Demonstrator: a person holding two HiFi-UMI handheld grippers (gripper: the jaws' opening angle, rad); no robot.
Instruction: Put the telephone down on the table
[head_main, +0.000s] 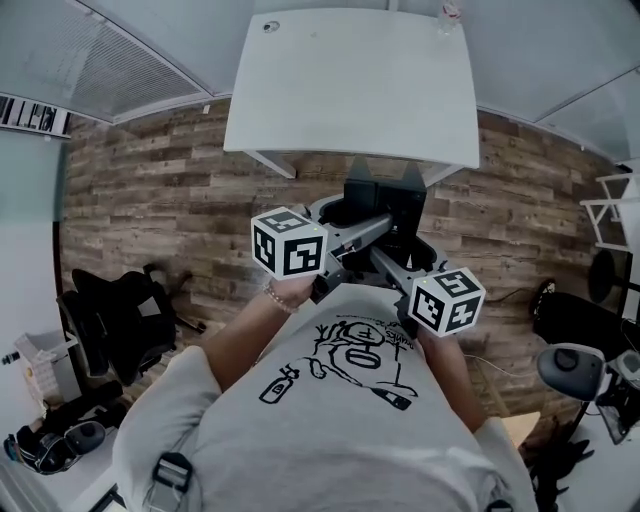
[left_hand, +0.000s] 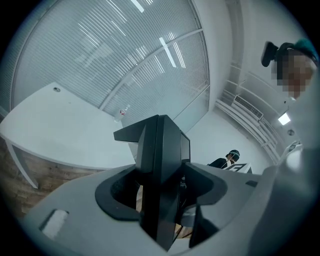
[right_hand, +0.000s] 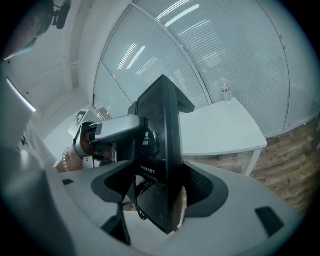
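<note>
A black telephone hangs in the air in front of me, over the wood floor and short of the white table. My left gripper grips its left side and my right gripper its right side. In the left gripper view the telephone's black edge stands upright between the grey jaws, which close on it. The right gripper view shows the telephone's labelled underside clamped the same way, with the left gripper beyond it. The table lies ahead.
A small bottle stands at the table's far right corner. A black office chair sits on the floor at left, a white rack and a grey chair at right. Glass walls with blinds enclose the room behind the table.
</note>
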